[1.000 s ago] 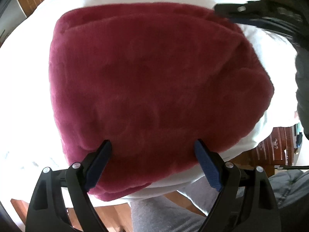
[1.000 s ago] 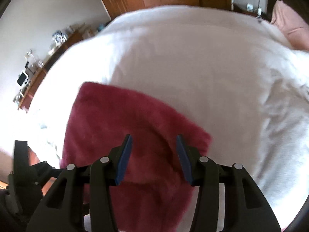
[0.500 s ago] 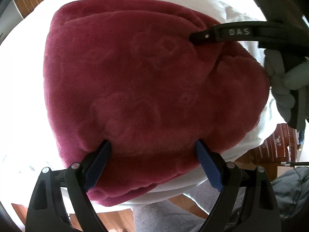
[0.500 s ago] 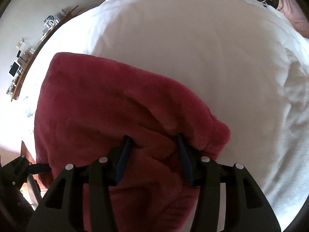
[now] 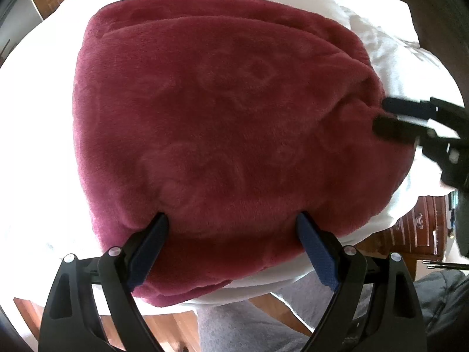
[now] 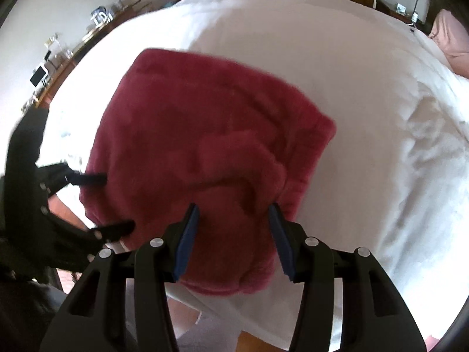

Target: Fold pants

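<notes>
The left tongs (image 5: 231,226) stand wide, tips pressed into the near edge of the pants (image 5: 222,135) without pinching. The right tongs (image 6: 233,215) stand half open astride a raised fold at the bundle's right corner; I can't tell whether they grip it. Best press the bundle flat while tucking that corner under. The pants, a thick burgundy plush bundle, lie at the bed's (image 6: 337,73) near edge.

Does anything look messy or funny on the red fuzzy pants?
Yes. The pants lie folded on the white bed, but near the right claw a lumpy flap bunches up instead of lying flat.
</notes>
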A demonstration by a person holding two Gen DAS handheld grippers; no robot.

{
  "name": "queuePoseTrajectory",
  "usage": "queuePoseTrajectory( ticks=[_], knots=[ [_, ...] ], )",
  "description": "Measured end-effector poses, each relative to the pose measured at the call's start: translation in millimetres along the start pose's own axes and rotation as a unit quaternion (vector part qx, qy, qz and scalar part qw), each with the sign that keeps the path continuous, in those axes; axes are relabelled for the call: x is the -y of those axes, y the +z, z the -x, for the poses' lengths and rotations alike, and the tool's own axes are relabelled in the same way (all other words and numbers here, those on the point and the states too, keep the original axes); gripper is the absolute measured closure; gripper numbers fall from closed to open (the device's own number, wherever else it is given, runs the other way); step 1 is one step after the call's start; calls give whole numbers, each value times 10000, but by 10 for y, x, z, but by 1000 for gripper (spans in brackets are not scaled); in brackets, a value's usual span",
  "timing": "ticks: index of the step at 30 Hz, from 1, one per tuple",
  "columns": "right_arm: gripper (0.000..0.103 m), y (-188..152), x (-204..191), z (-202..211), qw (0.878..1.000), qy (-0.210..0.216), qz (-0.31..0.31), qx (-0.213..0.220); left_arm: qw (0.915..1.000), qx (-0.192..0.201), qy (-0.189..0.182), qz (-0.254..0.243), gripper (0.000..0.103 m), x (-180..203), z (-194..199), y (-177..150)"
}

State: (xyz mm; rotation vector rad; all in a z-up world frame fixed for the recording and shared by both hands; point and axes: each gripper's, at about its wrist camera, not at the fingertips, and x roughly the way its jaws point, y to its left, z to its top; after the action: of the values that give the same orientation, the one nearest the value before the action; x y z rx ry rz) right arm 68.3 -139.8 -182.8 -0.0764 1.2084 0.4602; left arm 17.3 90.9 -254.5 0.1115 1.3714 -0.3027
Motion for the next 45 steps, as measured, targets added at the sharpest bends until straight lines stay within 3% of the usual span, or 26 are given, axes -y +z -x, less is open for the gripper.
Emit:
queuePoseTrajectory(
  ticks=[29,36,44,45],
  knots=[
    [42,-181,139,-773,9991,-157,-121,-384,9999,-111,105,-34,15,57,-102,8],
    [43,-123,147,-655,9987,-67,-235,-455,9999,-18,120,95,15,78,58,71],
    [42,-34,293,-283,9966,213,-766,-213,9969,469,614,110,15,5,445,231],
    [37,-32,347,-253,9957,222,-884,-173,9965,495,652,169,15,-23,475,256]
  ],
)
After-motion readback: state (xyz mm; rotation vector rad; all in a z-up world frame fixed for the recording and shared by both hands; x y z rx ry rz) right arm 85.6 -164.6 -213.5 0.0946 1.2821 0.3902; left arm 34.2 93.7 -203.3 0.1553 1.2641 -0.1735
